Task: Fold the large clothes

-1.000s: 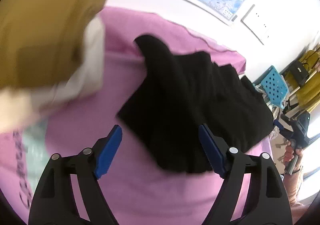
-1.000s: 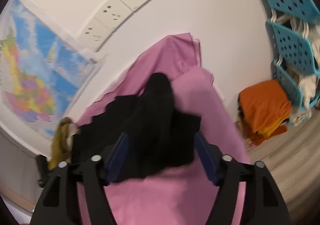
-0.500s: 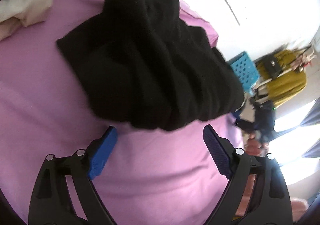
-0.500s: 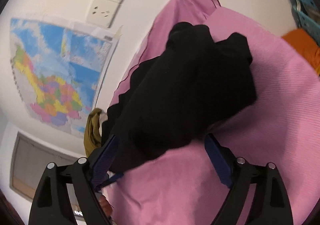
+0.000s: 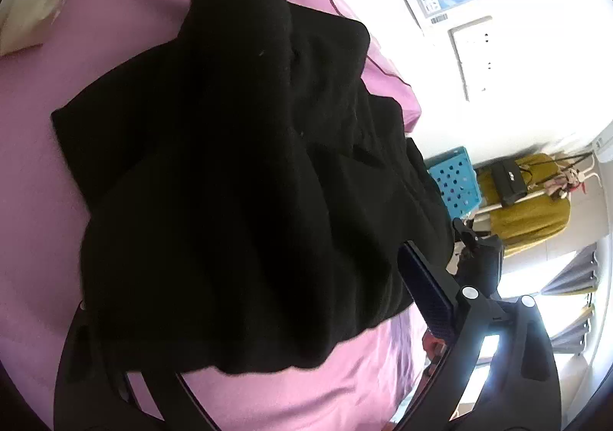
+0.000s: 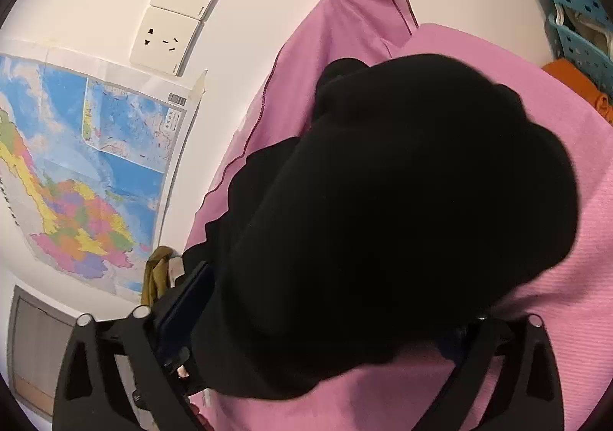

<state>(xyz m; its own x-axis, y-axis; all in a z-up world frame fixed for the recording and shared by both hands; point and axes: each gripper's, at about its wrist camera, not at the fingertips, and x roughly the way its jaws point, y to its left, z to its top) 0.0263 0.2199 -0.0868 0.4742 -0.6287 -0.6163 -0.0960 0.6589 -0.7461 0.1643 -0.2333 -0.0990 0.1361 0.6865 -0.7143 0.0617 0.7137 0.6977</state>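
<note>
Black garment [image 5: 245,178], bunched, lies on pink cloth [image 5: 34,170] over the worktop, filling the gap between both sets of jaws. Left gripper [image 5: 245,316]: jaws spread wide, near hem draped over one finger, nothing clamped. Right gripper [image 6: 325,320]: jaws wide too, fabric betw. them, not pinched. Wall map [image 6: 76,170] beyond right jaws, left side.

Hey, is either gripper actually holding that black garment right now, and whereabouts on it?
Cannot be told: both grippers straddle the black garment's near edge, jaws wide apart, one finger each hidden by cloth.
</note>
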